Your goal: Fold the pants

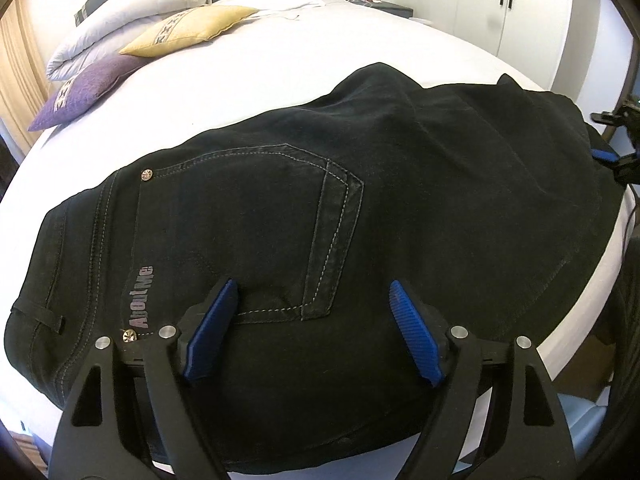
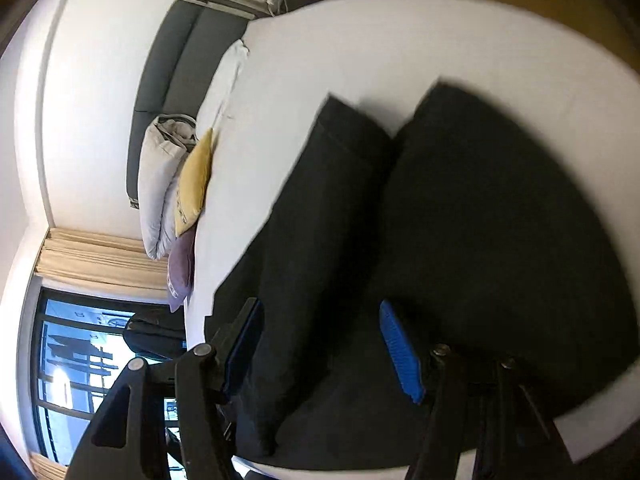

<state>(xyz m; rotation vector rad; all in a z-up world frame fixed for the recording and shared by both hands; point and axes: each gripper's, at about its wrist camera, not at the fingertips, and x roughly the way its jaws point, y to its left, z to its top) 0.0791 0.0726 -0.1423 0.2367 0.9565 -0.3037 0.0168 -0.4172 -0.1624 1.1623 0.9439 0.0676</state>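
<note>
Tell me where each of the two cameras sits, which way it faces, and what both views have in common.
Left wrist: sits on the left tool, angled down at the waist end of the black pants; its two open blue-padded fingers show, and the right tool shows at the right edge.
Right wrist: sits on the right tool, rolled sideways, looking along the pant legs; its open fingers show, blurred.
Shared: the pants, the white bed, the yellow cushion, the purple cushion.
</note>
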